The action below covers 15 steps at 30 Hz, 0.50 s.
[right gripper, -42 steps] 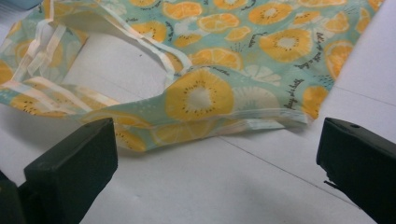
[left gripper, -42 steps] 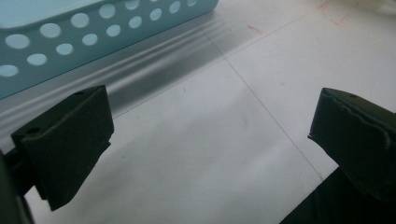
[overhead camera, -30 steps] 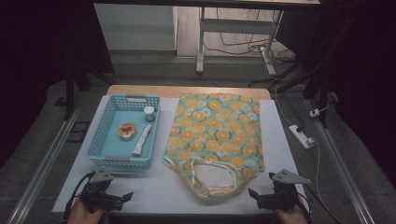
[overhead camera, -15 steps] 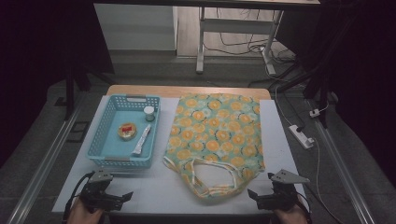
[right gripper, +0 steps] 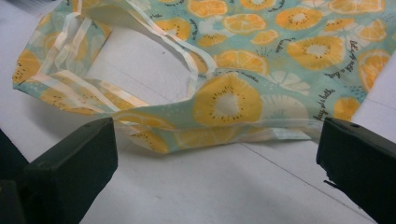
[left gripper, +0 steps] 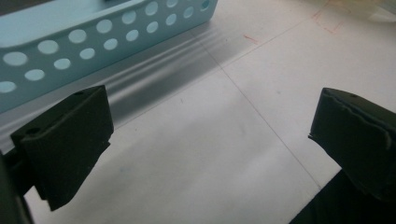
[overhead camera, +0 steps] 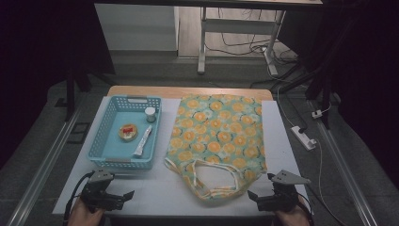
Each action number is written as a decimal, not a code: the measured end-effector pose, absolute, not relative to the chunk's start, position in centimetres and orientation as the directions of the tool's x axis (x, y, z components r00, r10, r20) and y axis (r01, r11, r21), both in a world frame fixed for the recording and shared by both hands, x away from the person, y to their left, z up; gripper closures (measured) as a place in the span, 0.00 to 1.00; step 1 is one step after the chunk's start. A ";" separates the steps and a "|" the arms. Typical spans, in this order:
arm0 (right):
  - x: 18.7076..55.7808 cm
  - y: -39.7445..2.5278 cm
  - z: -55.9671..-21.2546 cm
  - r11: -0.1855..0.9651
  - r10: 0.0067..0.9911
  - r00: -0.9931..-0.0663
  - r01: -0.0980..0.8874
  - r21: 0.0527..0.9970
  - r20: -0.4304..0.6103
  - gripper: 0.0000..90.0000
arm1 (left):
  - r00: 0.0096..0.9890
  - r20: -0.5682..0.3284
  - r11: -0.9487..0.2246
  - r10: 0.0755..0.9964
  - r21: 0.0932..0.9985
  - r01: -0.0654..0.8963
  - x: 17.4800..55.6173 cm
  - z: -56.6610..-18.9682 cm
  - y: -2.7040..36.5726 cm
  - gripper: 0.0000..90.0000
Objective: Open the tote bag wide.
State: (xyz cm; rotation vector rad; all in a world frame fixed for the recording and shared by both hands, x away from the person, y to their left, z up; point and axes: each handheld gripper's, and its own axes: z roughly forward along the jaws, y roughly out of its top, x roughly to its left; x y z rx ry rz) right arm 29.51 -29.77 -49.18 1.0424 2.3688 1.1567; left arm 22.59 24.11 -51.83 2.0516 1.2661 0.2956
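With the right gripper (overhead camera: 260,199) spread wide just in front of the orange-print tote bag (overhead camera: 219,136), which lies flat beside the blue basket (overhead camera: 104,135), slide one jaw under the near handle loop (right gripper: 154,32) before closing, while the left gripper (overhead camera: 118,198) waits wide apart.

The bag (overhead camera: 217,136) is mint green, printed all over with yellow-orange citrus slices, and its handles (overhead camera: 214,174) are pale cream. The perforated basket (overhead camera: 106,141) is light blue. The tabletop (overhead camera: 155,188) is white. Both tongs, left (overhead camera: 123,197) and right (overhead camera: 256,197), are black.
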 end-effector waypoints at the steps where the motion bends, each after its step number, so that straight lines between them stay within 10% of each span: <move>1: 29.5 -29.7 -49.1 0.418 0.720 -0.693 0.477 0.773 0.038 0.00 | 0.494 -0.161 -0.277 0.854 0.663 0.695 22.6 -51.9 24.1 0.00; 15: 29.4 -28.4 -48.2 0.438 0.670 -0.742 0.405 0.803 0.010 0.00 | 0.499 -0.167 -0.288 0.851 0.646 0.707 22.8 -52.1 24.0 0.00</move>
